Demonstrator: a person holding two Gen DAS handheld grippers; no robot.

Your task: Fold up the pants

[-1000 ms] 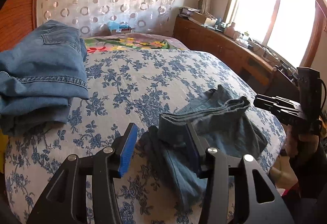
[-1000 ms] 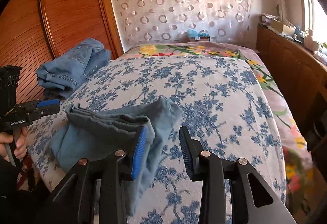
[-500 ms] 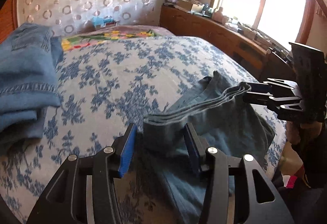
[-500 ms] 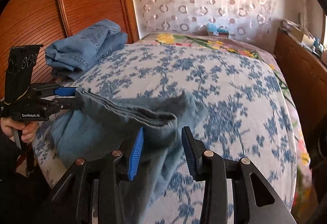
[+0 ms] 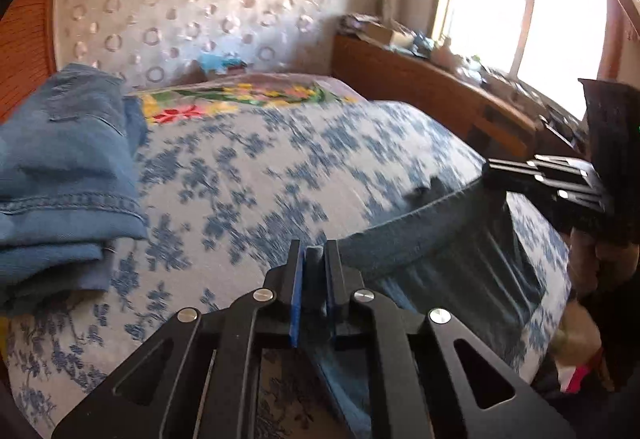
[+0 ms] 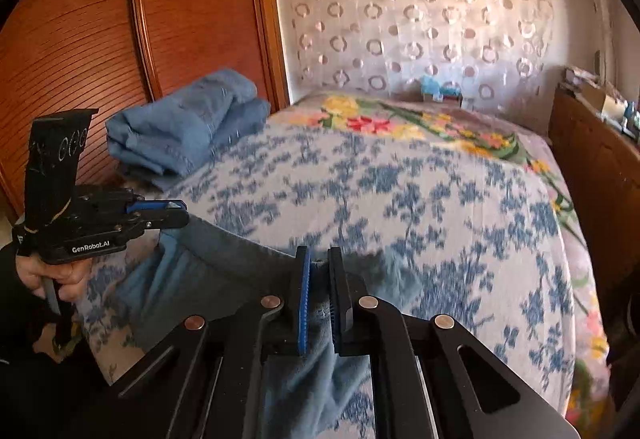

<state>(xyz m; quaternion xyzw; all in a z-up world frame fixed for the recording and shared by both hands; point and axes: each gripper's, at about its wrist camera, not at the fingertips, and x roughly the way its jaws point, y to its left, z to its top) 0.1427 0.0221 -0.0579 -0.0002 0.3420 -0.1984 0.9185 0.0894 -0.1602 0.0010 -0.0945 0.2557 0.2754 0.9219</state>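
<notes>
Grey-blue pants (image 5: 432, 239) hang stretched between my two grippers over the near edge of the bed. My left gripper (image 5: 314, 259) is shut on one end of the folded top edge. My right gripper (image 6: 319, 267) is shut on the other end; the pants (image 6: 224, 259) run from it to the left gripper (image 6: 176, 217), seen at the left. In the left wrist view the right gripper (image 5: 496, 173) shows at the right, holding the fabric's far corner. The lower part of the pants drapes down over the bed edge.
A stack of folded blue jeans (image 5: 60, 175) lies on the bed's left side, also in the right wrist view (image 6: 184, 127). The bed has a blue floral cover (image 6: 400, 191). A wooden wardrobe (image 6: 80, 39) stands left, a wooden sideboard (image 5: 420, 95) with clutter under the window right.
Both grippers have closed on the pants' top edge and lifted it, pulling the fabric taut between them. Before, both were open around the crumpled pants on the bed.
</notes>
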